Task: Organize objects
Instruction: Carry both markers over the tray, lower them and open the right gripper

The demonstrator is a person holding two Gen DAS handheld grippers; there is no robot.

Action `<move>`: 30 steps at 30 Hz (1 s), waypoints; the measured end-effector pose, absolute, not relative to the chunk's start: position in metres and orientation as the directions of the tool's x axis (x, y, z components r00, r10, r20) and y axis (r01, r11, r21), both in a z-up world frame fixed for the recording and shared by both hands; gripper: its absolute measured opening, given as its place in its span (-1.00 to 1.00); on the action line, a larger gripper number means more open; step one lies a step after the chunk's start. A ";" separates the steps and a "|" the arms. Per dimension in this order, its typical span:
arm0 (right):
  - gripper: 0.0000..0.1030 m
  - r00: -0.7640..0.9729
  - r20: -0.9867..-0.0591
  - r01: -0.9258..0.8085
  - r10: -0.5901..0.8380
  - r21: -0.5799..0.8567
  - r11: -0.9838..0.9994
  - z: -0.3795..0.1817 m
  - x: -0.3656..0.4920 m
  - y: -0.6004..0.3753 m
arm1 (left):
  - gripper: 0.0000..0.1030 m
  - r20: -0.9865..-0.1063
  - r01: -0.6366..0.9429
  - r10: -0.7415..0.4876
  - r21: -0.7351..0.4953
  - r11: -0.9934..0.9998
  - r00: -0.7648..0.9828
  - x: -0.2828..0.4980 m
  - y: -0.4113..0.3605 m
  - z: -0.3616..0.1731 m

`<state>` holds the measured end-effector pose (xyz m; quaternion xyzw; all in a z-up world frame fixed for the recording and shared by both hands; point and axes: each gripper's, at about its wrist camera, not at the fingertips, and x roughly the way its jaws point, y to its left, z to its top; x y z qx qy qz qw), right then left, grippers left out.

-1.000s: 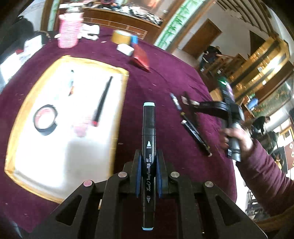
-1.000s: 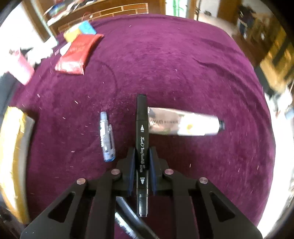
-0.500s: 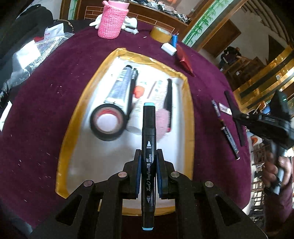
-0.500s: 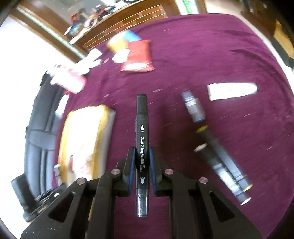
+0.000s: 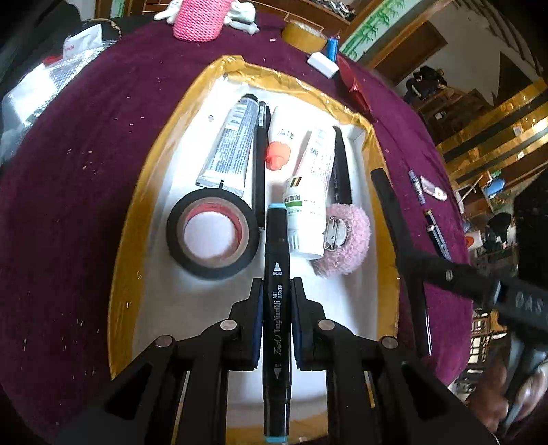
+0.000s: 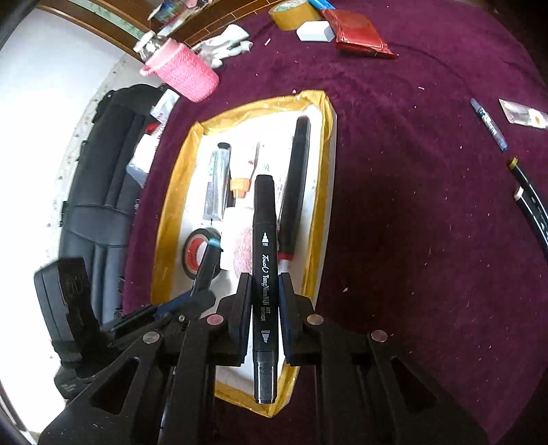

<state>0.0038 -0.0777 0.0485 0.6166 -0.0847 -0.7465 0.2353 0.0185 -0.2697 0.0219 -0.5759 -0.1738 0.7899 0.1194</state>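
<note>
My left gripper (image 5: 276, 287) is shut on a black art marker with light-blue caps (image 5: 277, 239), held above the near half of the white tray with a gold rim (image 5: 126, 219). The tray holds a black tape roll (image 5: 212, 236), a grey tube (image 5: 229, 143), two white tubes (image 5: 310, 191), a pink fluffy clip (image 5: 349, 239) and black pens. My right gripper (image 6: 263, 284) is shut on a second black marker with dark caps (image 6: 263, 219), over the tray's near right part (image 6: 327, 191). The left gripper (image 6: 202, 294) shows just to its left.
A purple cloth covers the table (image 6: 428, 239). At the far side stand a pink knitted cup (image 5: 200, 17), a yellow tape roll (image 5: 303, 34), a white eraser (image 5: 322, 63) and a red packet (image 6: 359, 34). Loose pens (image 6: 489, 125) and a silver tube (image 6: 524, 113) lie right of the tray. A black chair (image 6: 102, 191) stands at the left.
Both grippers swung toward the tray with their markers. The left one came over the tray and sank closer. The right one left the loose pens and now hangs over the tray's right side.
</note>
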 end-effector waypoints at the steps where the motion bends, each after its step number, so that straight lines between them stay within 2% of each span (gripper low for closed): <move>1: -0.76 -0.135 -0.891 0.254 -0.434 0.392 -0.884 0.047 0.007 -0.083 | -0.78 -0.875 0.008 0.385 -0.405 -0.914 -0.295 0.016 -0.267 0.017; 10: -0.76 -0.142 -0.932 0.250 -0.333 0.292 -0.923 0.032 0.016 -0.095 | -0.77 -0.886 -0.033 0.355 -0.363 -0.931 -0.297 0.008 -0.260 0.018; 12: -0.76 -0.132 -0.939 0.234 -0.319 0.283 -0.930 0.027 0.014 -0.093 | -0.71 -0.885 -0.044 0.349 -0.353 -0.935 -0.309 0.013 -0.259 0.025; 20: -0.75 -0.130 -0.947 0.226 -0.295 0.261 -0.938 0.027 0.019 -0.100 | -0.21 -0.860 -0.044 0.350 -0.360 -0.932 -0.372 0.017 -0.274 0.053; 30: -0.65 -0.133 -0.952 0.242 -0.277 0.240 -0.940 0.033 0.024 -0.105 | -0.12 -0.859 0.021 0.332 -0.369 -0.929 -0.389 0.016 -0.294 0.062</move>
